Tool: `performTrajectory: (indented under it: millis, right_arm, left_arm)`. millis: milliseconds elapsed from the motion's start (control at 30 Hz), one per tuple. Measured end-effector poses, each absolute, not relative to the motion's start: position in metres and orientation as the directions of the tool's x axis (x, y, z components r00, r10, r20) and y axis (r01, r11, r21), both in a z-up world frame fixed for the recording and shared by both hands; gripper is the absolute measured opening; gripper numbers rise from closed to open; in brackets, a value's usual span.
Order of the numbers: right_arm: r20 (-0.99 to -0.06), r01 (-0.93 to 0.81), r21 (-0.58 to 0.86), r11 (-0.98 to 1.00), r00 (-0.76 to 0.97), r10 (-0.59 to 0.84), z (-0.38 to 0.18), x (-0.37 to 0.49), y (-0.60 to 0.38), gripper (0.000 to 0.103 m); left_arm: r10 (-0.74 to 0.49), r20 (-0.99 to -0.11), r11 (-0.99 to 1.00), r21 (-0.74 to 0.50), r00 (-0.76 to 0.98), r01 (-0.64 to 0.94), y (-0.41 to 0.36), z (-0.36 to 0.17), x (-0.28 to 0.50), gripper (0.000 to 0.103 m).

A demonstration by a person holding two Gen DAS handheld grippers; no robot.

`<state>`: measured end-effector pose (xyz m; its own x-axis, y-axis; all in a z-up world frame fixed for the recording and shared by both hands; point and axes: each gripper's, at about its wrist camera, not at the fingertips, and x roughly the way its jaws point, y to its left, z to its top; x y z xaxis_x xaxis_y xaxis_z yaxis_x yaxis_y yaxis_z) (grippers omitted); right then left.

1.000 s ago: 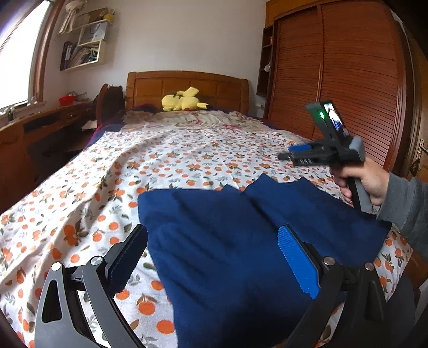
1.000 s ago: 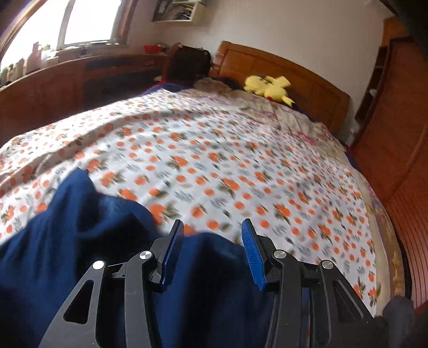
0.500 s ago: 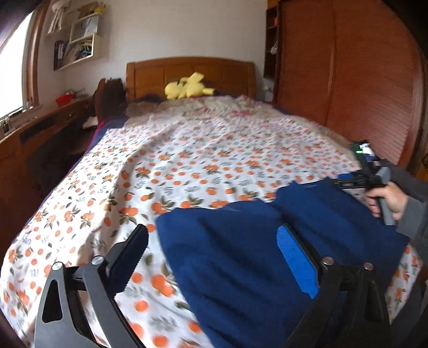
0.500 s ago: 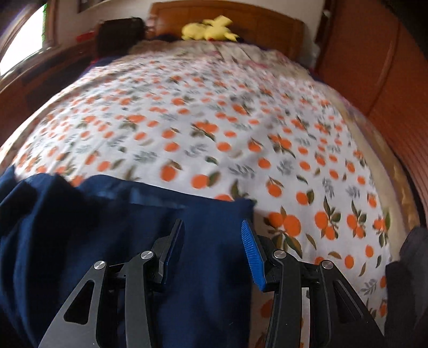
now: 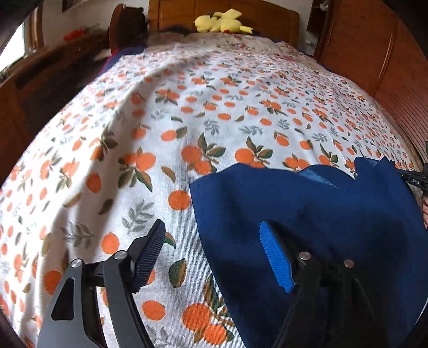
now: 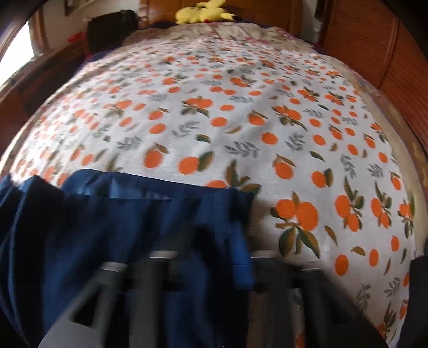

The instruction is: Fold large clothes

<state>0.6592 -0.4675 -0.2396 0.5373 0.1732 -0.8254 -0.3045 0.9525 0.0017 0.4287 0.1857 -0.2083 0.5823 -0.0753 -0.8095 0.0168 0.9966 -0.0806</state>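
Navy garment (image 5: 321, 214): left wrist alone shows its left edge.

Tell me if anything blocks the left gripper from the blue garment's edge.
Nothing visible does. The left gripper, jaws closing, straddles the garment's left edge, with only the bedsheet beneath; its pads are not yet pressing the cloth.

Home bedroom: bed (image 5: 187, 80), wooden headboard (image 5: 267, 21)
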Motion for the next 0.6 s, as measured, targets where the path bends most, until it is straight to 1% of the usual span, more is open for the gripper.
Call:
performTrajectory:
  millis: [33,133,233,300,333,367,400,433,500,533,567,600]
  right_arm:
    - [-0.804,-0.317,-0.006,0.949,0.565,0.183,-0.233,0.655,-0.467,0.005]
    - [-0.655,-0.313,-0.029,0.949,0.723,0.219,-0.196,0.633,-0.477,0.004]
    - [-0.548,-0.215,-0.045,0.976,0.822,0.156,-0.17,0.62,-0.498,0.004]
    - [-0.51,-0.142,-0.06,0.988,0.855,0.092,-0.162,0.616,-0.513,0.003]
    - [-0.511,-0.129,-0.069,0.989,0.856,0.076,-0.163,0.616,-0.517,0.004]
    - [-0.54,-0.127,-0.075,0.989,0.839,0.067,-0.167,0.62,-0.52,0.004]
    - [-0.56,-0.128,-0.078,0.989,0.826,0.063,-0.172,0.622,-0.521,0.004]
    - [-0.583,-0.13,-0.087,0.988,0.811,0.055,-0.178,0.625,-0.521,0.004]
    - [-0.607,-0.137,-0.103,0.985,0.793,0.046,-0.188,0.628,-0.521,0.004]
    - [-0.609,-0.139,-0.1,0.985,0.792,0.051,-0.19,0.628,-0.522,0.004]
    - [-0.608,-0.143,-0.088,0.986,0.791,0.061,-0.191,0.627,-0.523,0.004]
    - [-0.605,-0.143,-0.079,0.986,0.793,0.067,-0.191,0.626,-0.524,0.004]
  left_arm:
    - [-0.078,-0.81,0.996,-0.083,0.581,0.019,0.185,-0.21,0.429,0.074]
    - [-0.075,-0.812,0.997,-0.073,0.579,0.026,0.181,-0.211,0.43,0.071]
    - [-0.07,-0.816,0.997,-0.064,0.574,0.031,0.177,-0.213,0.432,0.069]
    - [-0.067,-0.819,0.998,-0.059,0.57,0.033,0.174,-0.214,0.434,0.067]
    - [-0.066,-0.821,0.998,-0.054,0.568,0.038,0.172,-0.215,0.435,0.066]
    - [-0.069,-0.823,0.998,-0.056,0.564,0.041,0.172,-0.217,0.436,0.061]
    - [-0.077,-0.827,0.997,-0.063,0.557,0.045,0.171,-0.219,0.437,0.053]
    - [-0.081,-0.83,0.997,-0.066,0.552,0.046,0.17,-0.221,0.438,0.048]
    - [-0.084,-0.832,0.996,-0.07,0.548,0.047,0.169,-0.221,0.439,0.02]
    - [-0.088,-0.833,0.996,-0.075,0.546,0.047,0.169,-0.22,0.44,0.011]
    - [-0.101,-0.83,0.995,-0.087,0.548,0.052,0.169,-0.218,0.439,0.004]
    - [-0.099,-0.824,0.995,-0.083,0.558,0.054,0.168,-0.214,0.437,0.003]
